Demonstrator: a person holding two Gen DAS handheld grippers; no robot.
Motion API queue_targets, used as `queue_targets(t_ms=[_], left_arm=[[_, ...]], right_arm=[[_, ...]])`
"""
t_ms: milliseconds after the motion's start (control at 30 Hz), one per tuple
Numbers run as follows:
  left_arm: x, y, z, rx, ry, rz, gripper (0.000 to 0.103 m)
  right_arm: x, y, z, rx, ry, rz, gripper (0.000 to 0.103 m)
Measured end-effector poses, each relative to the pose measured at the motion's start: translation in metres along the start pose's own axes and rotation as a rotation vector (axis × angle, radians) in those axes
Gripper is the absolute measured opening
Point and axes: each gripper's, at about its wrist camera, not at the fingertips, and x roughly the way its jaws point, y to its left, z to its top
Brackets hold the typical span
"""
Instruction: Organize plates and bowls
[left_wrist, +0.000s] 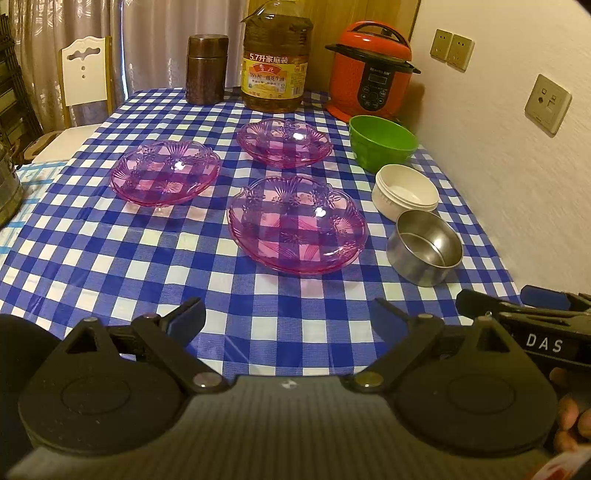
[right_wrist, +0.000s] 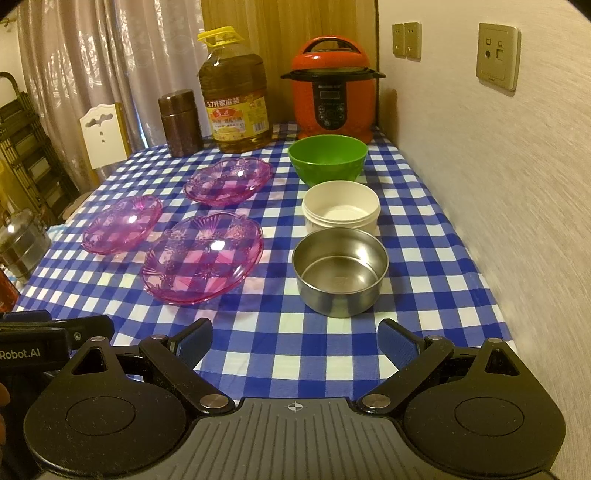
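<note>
Three clear pink plates lie apart on the blue-checked table: a near one (left_wrist: 297, 225) (right_wrist: 203, 258), a left one (left_wrist: 165, 171) (right_wrist: 122, 224) and a far one (left_wrist: 283, 142) (right_wrist: 228, 181). Along the right stand a green bowl (left_wrist: 382, 142) (right_wrist: 327, 158), a white bowl (left_wrist: 404, 192) (right_wrist: 340, 208) and a steel bowl (left_wrist: 424, 245) (right_wrist: 340, 269), the last two touching. My left gripper (left_wrist: 286, 321) is open and empty, short of the near plate. My right gripper (right_wrist: 295, 339) is open and empty, short of the steel bowl.
At the table's far end stand a brown canister (left_wrist: 206, 68), a large oil bottle (left_wrist: 275, 61) and a red pressure cooker (left_wrist: 371, 72). A wall (right_wrist: 480, 184) runs along the right edge. A white chair (left_wrist: 85, 75) and a steel pot (right_wrist: 22, 242) are off to the left.
</note>
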Motion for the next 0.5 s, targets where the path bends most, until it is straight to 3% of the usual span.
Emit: queue_targets(t_ms=[500], left_arm=[[-0.0007, -0.0030, 0.0006, -0.002, 0.001, -0.004, 0.095]], right_arm=[[0.0003, -0.0008, 0.0004, 0.002, 0.000, -0.003, 0.096]])
